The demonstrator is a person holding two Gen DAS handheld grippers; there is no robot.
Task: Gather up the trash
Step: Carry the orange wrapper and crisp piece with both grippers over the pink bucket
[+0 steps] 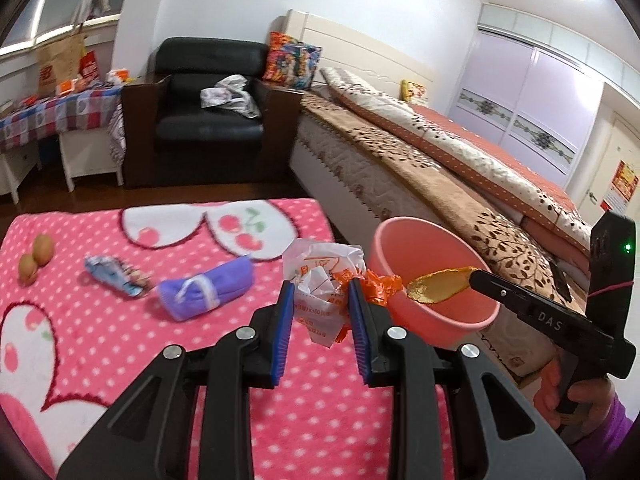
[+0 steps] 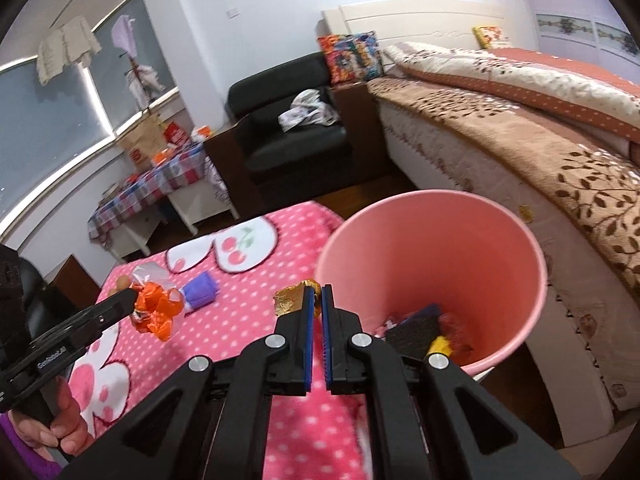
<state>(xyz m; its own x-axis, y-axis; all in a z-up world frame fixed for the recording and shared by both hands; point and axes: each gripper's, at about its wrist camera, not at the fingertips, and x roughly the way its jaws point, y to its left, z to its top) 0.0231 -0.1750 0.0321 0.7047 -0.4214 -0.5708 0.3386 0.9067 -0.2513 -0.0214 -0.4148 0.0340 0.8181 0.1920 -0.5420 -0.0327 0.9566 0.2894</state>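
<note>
Bin (image 2: 432,248) partly filled; right gripper (image 2: 317,296) pinching gold wrapper (image 2: 289,301) at rim, left gripper (image 1: 322,300) clamping crumpled bag (image 1: 320,280) beside bin; foil packet (image 1: 116,274) left on blanket (image 1: 120,340).

- The left wrist view looks along its own fingers, low and close over the pink blanket (image 1: 100,320), facing the armchair (image 1: 208,112).
- The right wrist view sits close above the pink bin (image 2: 436,264), facing the same way.
- Both share blanket, bin, armchair and bed (image 1: 460,168).

bright ceiling glare | soft shadows | fisheye-warped edges | slight blur
</note>
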